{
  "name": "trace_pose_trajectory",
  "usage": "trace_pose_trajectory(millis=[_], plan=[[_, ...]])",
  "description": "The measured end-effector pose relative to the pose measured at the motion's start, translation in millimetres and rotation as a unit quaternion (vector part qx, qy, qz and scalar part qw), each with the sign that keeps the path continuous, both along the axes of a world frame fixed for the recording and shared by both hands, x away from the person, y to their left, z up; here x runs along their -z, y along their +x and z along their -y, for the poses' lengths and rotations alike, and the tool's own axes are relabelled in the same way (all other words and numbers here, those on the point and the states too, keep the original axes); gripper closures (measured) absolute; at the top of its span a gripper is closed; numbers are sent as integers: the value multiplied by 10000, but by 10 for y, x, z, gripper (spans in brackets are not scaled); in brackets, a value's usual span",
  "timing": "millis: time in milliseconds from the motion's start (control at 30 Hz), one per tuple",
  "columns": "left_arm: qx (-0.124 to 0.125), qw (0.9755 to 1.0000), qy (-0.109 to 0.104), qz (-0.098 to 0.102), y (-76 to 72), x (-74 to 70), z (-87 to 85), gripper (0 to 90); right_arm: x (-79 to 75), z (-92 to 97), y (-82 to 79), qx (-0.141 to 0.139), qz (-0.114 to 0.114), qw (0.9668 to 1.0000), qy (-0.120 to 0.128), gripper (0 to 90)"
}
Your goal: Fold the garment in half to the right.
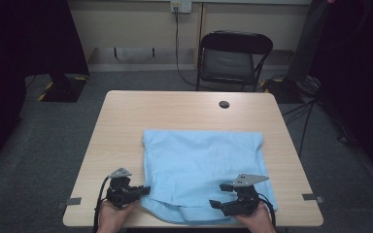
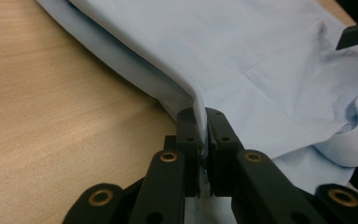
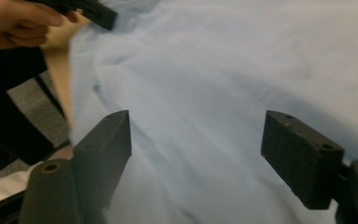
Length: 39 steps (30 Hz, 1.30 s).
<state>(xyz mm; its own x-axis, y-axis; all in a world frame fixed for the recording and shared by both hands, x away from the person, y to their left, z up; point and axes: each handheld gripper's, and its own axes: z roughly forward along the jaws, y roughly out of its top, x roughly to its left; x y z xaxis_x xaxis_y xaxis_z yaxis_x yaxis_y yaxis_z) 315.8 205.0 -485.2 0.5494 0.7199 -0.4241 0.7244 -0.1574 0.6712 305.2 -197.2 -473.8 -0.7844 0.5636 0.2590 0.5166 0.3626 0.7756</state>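
I have the light blue cotton shirt (image 1: 204,170) lying folded on the pale wooden table (image 1: 126,121), toward its 6 o'clock edge. My left gripper (image 1: 143,190) sits at the garment's 8 o'clock corner, and the left gripper view shows its black jaws clamped on a raised fold of the shirt's edge (image 2: 200,116), the cloth pinched between the pads. My right gripper (image 1: 221,195) hovers over the 5 o'clock corner with its jaws spread wide, nothing between them but cloth lying below (image 3: 196,154). As I judge it, the step in hand is getting a matching hold on the right side, so I would lower the right jaws until they straddle the hem, bite through every layer, and clench only when the cloth sits deep between the pads. I would hold the left hand quiet meanwhile, since any tug there could drag the fold askew toward 9 o'clock. Once both hold, I should lift evenly.
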Motion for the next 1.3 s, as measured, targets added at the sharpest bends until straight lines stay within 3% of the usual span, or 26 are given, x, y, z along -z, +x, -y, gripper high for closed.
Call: trace_pose_trajectory(millis=[200,433,633,767,833,867,933,1067,1133,1300], plan=[[-23,9992,-394,75,-27,-54,-35,856,-164,-104,-235,-630,208,9976,217,315],[-63,9976,-598,356,-43,-123,-7,857,-89,-249,-378,-1166,50,9932,-39,372],[-86,9957,-773,511,-66,-161,16,858,18,-331,-385,-1300,-71,9909,-334,389],[-84,9952,-808,541,-66,-168,9,858,107,-387,-373,-1239,-150,9895,-727,396],[-78,9952,-807,544,-66,-164,7,859,126,-387,-399,-1242,41,9892,-780,453],[-86,9951,-821,536,-66,-161,6,858,128,-385,-411,-1185,223,9886,-898,530],[-83,9953,-806,529,-64,-157,1,859,128,-367,-380,-1154,78,9900,-809,528],[-83,9954,-812,507,-65,-154,-8,858,89,-387,-394,-1265,39,9880,-880,466],[-87,9953,-832,488,-60,-148,-13,858,67,-367,-411,-1327,-4,9883,-756,473],[-61,9950,-884,456,-48,-146,-6,858,106,-368,-443,-1289,47,9874,-917,517]])
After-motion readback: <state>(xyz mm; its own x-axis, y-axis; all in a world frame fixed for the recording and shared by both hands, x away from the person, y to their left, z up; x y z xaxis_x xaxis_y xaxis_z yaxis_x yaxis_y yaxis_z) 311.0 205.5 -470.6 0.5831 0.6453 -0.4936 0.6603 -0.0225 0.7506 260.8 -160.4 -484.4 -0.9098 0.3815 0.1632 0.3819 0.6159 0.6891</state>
